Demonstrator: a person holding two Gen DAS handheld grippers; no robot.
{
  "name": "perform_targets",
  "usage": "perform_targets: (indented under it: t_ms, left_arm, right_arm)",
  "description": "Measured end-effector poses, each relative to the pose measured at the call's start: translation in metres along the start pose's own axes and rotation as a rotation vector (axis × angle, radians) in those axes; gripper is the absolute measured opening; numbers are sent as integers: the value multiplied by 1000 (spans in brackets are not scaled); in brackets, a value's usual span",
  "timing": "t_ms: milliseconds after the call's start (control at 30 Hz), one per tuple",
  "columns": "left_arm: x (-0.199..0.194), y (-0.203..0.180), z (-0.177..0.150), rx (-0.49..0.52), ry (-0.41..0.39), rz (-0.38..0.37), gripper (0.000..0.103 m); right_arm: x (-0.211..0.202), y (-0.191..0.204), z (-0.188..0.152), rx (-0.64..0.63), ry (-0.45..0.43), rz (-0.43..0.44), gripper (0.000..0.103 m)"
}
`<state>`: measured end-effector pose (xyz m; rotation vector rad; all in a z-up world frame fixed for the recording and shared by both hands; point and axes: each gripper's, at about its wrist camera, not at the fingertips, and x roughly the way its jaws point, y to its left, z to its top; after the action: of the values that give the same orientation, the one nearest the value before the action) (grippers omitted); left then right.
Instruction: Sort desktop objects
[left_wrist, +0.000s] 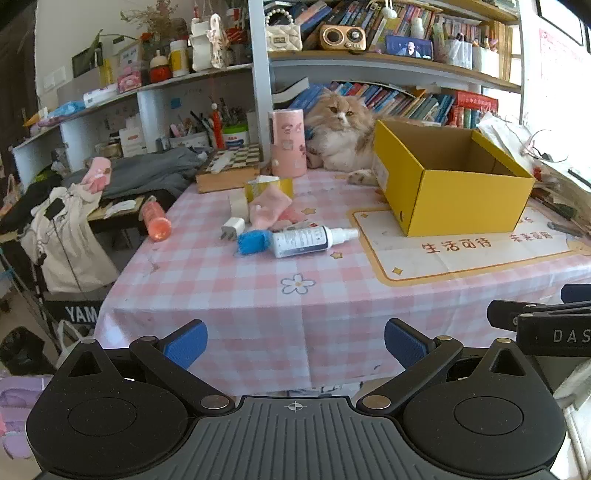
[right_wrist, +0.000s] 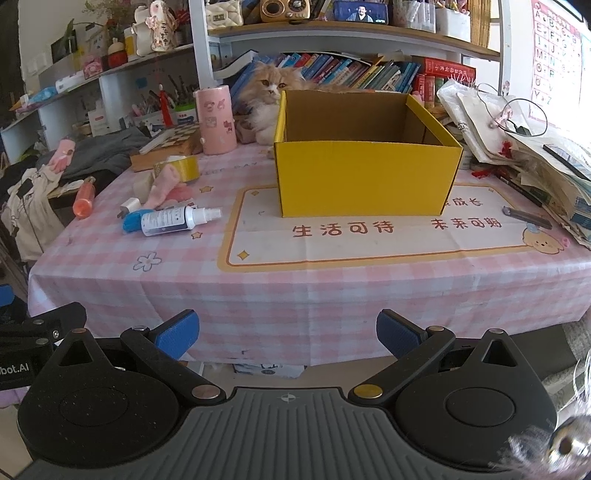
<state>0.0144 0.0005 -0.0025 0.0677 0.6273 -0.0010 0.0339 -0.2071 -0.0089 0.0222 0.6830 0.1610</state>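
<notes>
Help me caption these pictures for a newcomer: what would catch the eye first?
The open yellow box stands mid-table on the pink checked cloth, nothing visible inside from here. Behind its left rear corner a fluffy ginger-and-white cat watches from the table's back edge. Left of the box lies a small clutter, foremost a white spray bottle on its side touching a blue object.

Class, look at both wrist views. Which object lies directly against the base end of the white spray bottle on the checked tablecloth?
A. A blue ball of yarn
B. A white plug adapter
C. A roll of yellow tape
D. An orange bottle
A: the blue ball of yarn touches the base end of the white spray bottle, while the orange bottle, yellow tape and white plug adapter lie apart from it.
</notes>
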Motion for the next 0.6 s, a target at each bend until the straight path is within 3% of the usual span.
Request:
perform_targets:
  t_ms: [600]
  left_arm:
    - [22, -8, 11, 25, 0, -48, 103]
  right_arm:
    - [7, 1, 9, -33, -33, -18, 103]
